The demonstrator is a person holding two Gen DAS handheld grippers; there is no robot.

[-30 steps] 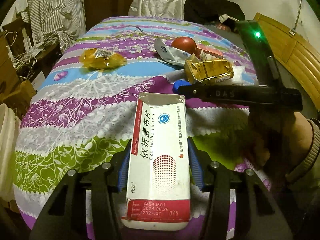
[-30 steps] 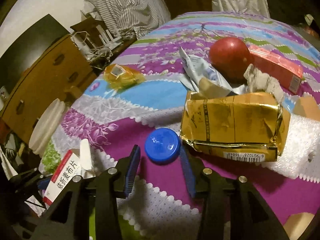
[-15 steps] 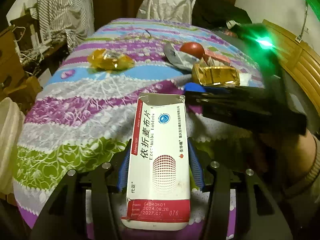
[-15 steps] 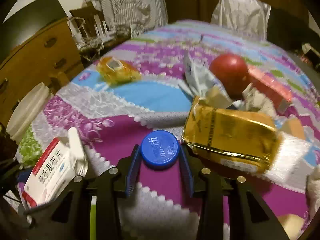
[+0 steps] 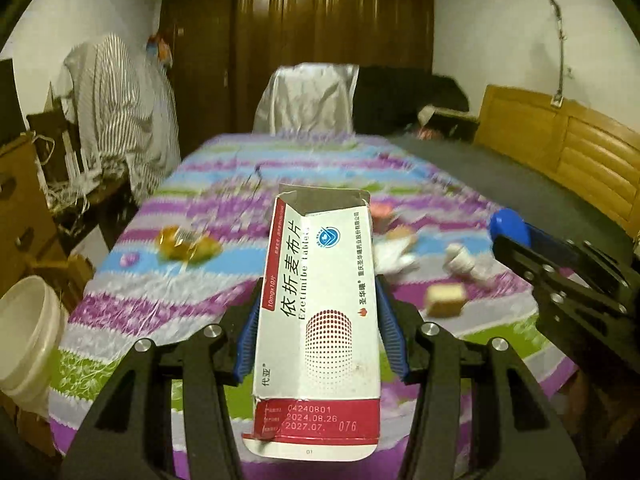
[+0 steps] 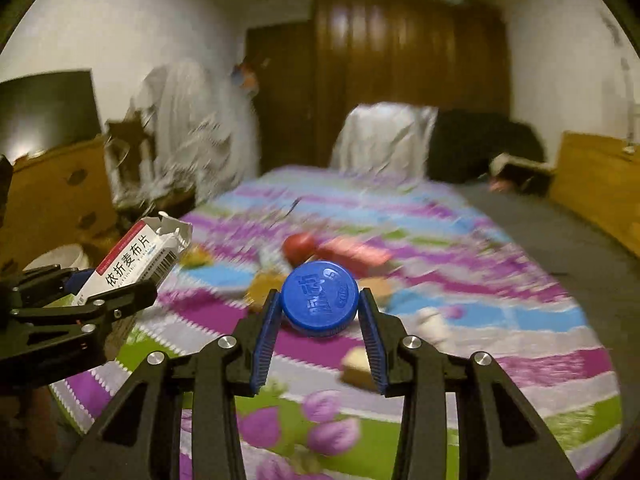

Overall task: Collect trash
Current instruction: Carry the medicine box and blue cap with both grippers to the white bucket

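Both wrist views look forward along their fingers, low over the near end of the bed, facing the wardrobe. The left view sits left of the right; each catches the other gripper at its edge. Both share the blurred, seemingly cluttered bedspread.

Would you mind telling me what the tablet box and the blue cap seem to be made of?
Tablet box: thin glossy printed cardboard, judging by its torn, creased open flap. Blue cap: probably moulded plastic, smooth with a slight sheen and raised lettering on top.
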